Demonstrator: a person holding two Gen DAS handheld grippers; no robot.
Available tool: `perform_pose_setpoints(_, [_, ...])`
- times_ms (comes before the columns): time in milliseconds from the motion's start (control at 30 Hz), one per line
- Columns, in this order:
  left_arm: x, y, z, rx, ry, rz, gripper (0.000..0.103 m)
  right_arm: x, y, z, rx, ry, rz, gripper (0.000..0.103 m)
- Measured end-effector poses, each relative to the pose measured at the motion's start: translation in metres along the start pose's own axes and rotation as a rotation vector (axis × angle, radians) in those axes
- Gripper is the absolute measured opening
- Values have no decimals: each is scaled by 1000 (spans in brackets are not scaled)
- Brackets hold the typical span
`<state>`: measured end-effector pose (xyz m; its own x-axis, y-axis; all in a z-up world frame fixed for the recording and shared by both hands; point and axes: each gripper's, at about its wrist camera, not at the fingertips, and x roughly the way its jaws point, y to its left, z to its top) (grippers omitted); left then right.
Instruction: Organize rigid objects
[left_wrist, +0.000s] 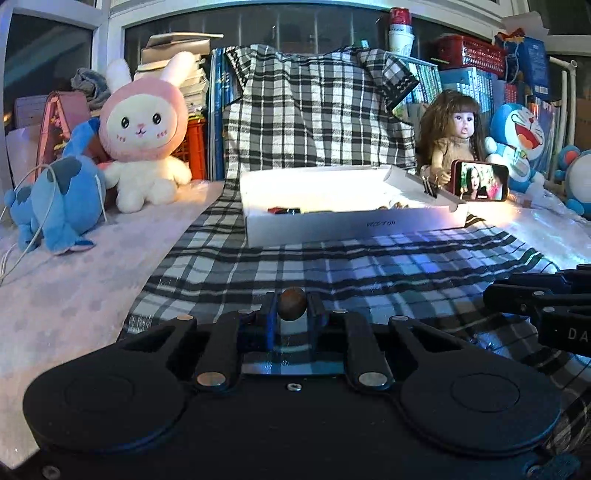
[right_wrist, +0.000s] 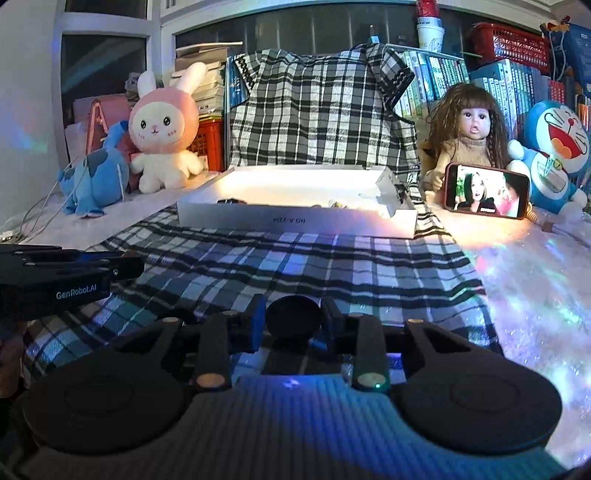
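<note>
A small brown ball (left_wrist: 291, 305) is clamped between the blue pads of my left gripper (left_wrist: 291, 297), which is shut on it just above the plaid cloth (left_wrist: 332, 266). My right gripper (right_wrist: 293, 312) is shut on a dark round disc-like piece (right_wrist: 293, 320) that fills the gap between its fingers. A shallow white box (left_wrist: 354, 223) (right_wrist: 295, 221) lies open ahead of both grippers, with a few small items along its near wall. The left gripper's tip (right_wrist: 125, 266) shows at the left of the right wrist view, and the right gripper's tip (left_wrist: 493, 295) at the right of the left wrist view.
A pink rabbit plush (left_wrist: 144, 129) and a blue plush (left_wrist: 62, 199) sit to the left of the box. A doll (right_wrist: 471, 136), a phone playing video (right_wrist: 485, 192) and a blue cat plush (right_wrist: 554, 147) stand to its right. Books and red baskets line the back.
</note>
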<state>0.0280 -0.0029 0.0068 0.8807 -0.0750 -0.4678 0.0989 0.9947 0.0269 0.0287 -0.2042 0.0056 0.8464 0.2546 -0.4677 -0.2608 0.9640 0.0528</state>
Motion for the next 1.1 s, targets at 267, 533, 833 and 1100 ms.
perform_pose_setpoints(267, [4,0,17,-3,-13,-30,16,3,-8,15,20,-32,-20,37])
perform_pose_setpoints(533, [11,1,30,-4,-24,-59,16,9,-13,24,25,-47,-32,37])
perform_pose_setpoints(833, [41,10,70,-3,-32,-89,16,40,-38,56,116,-25,-35,37])
perform_pose_setpoints(1100, [99,17,113,-39,21,-110,16,87,-67,102,201,23,-22,37])
